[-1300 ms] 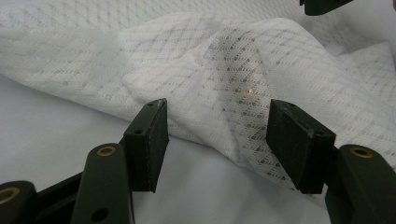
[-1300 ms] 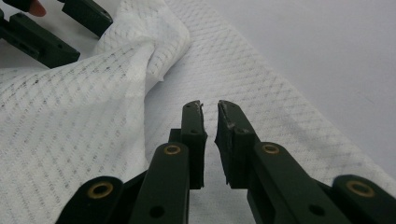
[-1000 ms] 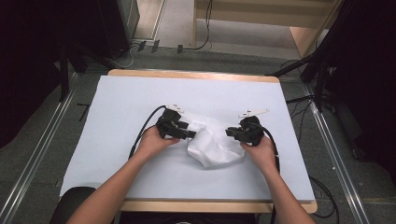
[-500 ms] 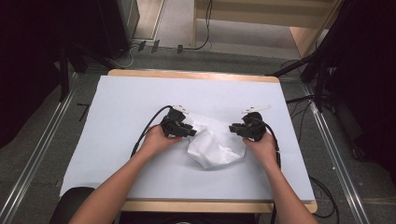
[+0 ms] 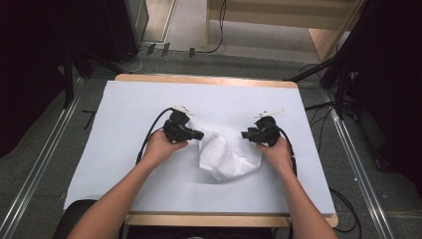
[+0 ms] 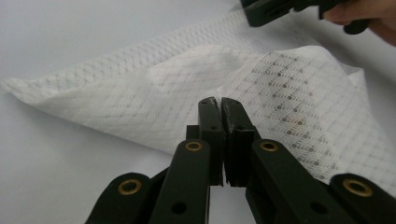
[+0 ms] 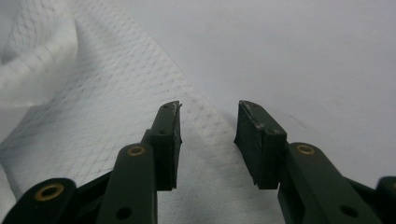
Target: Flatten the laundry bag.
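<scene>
A white mesh cloth (image 5: 226, 155) lies crumpled on the white-covered table (image 5: 144, 99), between my two grippers. My left gripper (image 5: 200, 134) is at the cloth's left edge. In the left gripper view its jaws have just been closing, and the left gripper (image 6: 219, 100) is shut with a raised fold of the cloth (image 6: 140, 79) pinched at the tips. My right gripper (image 5: 244, 134) is at the cloth's right edge. Its jaws have just been opening, and the right gripper (image 7: 208, 112) stands open over a flat corner of the cloth (image 7: 93, 93), pressing nothing.
Bare white table covering surrounds the cloth on all sides. The wooden table edge (image 5: 209, 79) runs along the back. Cables (image 5: 149, 142) trail from both grippers. The right gripper's body (image 6: 280, 9) and a hand show at the top of the left gripper view.
The left gripper's jaws closed on the cloth's left edge. The right gripper moved right and its jaws opened. The cloth now spreads wider between them.
</scene>
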Action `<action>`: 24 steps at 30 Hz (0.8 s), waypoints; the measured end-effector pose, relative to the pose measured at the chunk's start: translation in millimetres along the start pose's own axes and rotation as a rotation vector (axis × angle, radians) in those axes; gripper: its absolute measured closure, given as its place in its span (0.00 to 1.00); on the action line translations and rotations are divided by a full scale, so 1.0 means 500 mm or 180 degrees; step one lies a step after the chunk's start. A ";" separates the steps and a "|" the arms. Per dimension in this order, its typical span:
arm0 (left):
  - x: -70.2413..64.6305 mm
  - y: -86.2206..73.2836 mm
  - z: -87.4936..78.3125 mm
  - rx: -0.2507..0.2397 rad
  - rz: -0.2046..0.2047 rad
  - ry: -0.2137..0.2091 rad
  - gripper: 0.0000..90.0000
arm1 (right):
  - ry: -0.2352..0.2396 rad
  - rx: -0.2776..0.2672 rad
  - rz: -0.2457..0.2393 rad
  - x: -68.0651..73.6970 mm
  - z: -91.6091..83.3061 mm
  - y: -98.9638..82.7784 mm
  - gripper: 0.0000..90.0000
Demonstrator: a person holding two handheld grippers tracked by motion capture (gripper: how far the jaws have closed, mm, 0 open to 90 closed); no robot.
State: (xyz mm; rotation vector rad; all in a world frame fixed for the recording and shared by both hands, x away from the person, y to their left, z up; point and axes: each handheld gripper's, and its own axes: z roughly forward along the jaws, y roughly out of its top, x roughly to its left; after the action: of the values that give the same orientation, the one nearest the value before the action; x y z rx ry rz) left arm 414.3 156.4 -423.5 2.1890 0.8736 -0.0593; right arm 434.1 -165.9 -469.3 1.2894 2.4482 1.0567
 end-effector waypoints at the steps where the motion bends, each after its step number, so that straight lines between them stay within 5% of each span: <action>1: -0.002 -0.004 -0.007 -0.0011 -0.0004 0.0001 0.99 | -0.0011 0.0003 -0.0037 0.004 0.002 0.000 0.68; 4: 0.003 -0.020 -0.021 -0.0039 -0.0125 -0.0045 0.99 | -0.0062 0.0016 -0.0165 0.009 0.004 0.002 0.68; 10: 0.018 -0.046 -0.035 -0.0083 -0.0285 -0.0016 0.99 | -0.0195 -0.0055 -0.0160 0.014 0.005 -0.007 0.79; 15: 0.020 -0.049 -0.040 -0.0112 -0.0321 -0.0030 0.99 | -0.0116 -0.0026 -0.0112 0.007 0.000 -0.009 0.99; 24: 0.026 -0.053 -0.068 -0.0215 -0.0345 0.0018 0.99 | -0.0141 0.0086 -0.0002 -0.003 -0.009 0.003 1.00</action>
State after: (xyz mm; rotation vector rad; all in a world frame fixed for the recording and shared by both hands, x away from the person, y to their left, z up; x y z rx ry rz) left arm 400.8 199.4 -420.3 2.0793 0.9833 -0.0753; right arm 433.8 -169.0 -465.3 1.3056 2.4383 0.9873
